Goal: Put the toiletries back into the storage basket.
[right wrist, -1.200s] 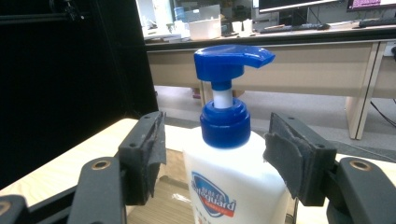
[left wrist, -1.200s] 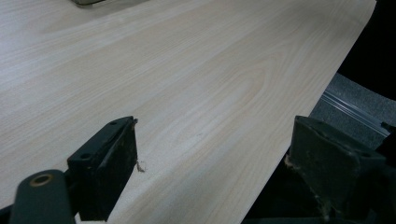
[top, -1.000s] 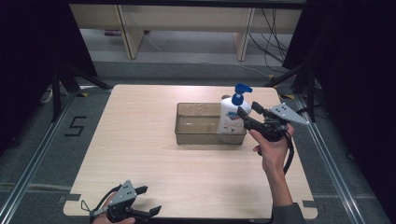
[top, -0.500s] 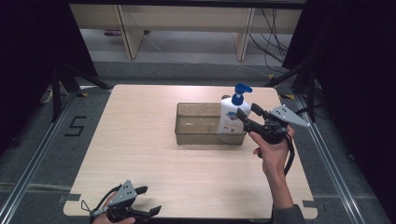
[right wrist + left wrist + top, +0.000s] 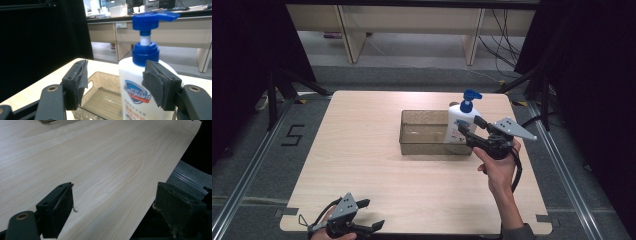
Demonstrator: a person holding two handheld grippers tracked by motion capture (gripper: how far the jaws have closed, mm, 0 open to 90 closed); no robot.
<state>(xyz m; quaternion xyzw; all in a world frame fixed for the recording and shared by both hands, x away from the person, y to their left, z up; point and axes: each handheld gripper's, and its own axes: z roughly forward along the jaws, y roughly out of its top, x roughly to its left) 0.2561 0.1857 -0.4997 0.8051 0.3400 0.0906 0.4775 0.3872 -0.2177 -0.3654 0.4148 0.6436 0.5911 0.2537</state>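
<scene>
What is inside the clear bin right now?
A white pump bottle stands upright at the right end of the clear bin; its base is hidden behind the right gripper.

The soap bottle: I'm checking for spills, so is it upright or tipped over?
Upright. The soap bottle stands at the right end of the clear bin, its blue pump pointing straight up.

loc: lab/office | evid: desks [image 5: 160,30], floor cables [image 5: 507,30], black curtains [image 5: 242,60]
</scene>
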